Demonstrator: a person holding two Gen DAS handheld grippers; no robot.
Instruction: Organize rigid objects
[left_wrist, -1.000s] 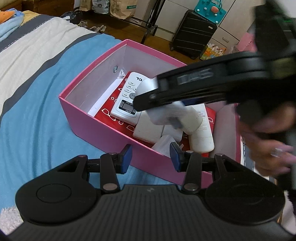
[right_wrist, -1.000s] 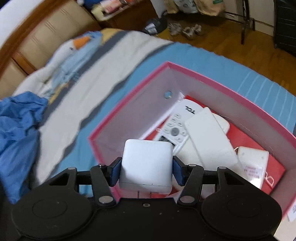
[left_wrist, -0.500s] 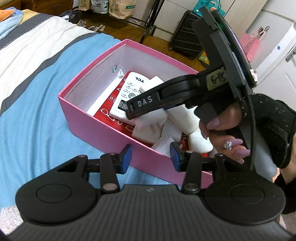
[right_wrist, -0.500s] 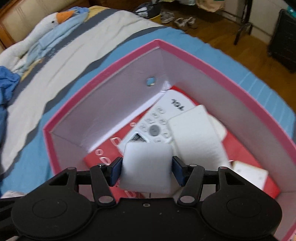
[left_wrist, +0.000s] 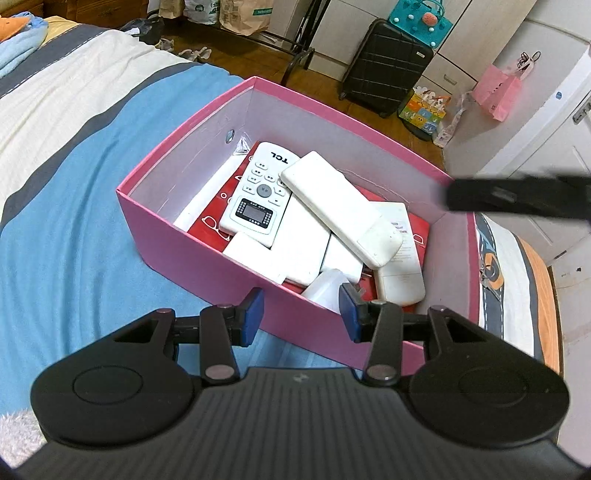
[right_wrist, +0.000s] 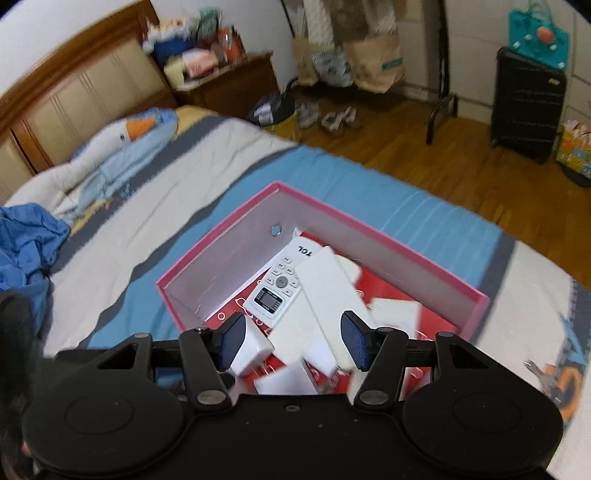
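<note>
A pink box (left_wrist: 192, 236) sits on the blue-striped bed and holds several white objects: a TCL remote (left_wrist: 258, 192), a long white remote (left_wrist: 340, 206) lying across it, and flat white adapters (left_wrist: 280, 254). My left gripper (left_wrist: 301, 314) is open and empty just outside the box's near wall. My right gripper (right_wrist: 291, 341) is open and empty above the box (right_wrist: 424, 258). The white charger cube (right_wrist: 249, 349) lies in the box by the right gripper's left finger. The right gripper's finger shows blurred in the left wrist view (left_wrist: 517, 199).
A blue cloth (right_wrist: 26, 240) and a goose plush (right_wrist: 125, 136) lie at the bed's head. A black suitcase (left_wrist: 384, 62), paper bags (left_wrist: 240, 14) and a pink bag (left_wrist: 496, 92) stand on the wooden floor beyond the bed.
My right gripper lowered the white charger cube into the box, opened and let it go, then pulled up and back. My left gripper has not moved.
</note>
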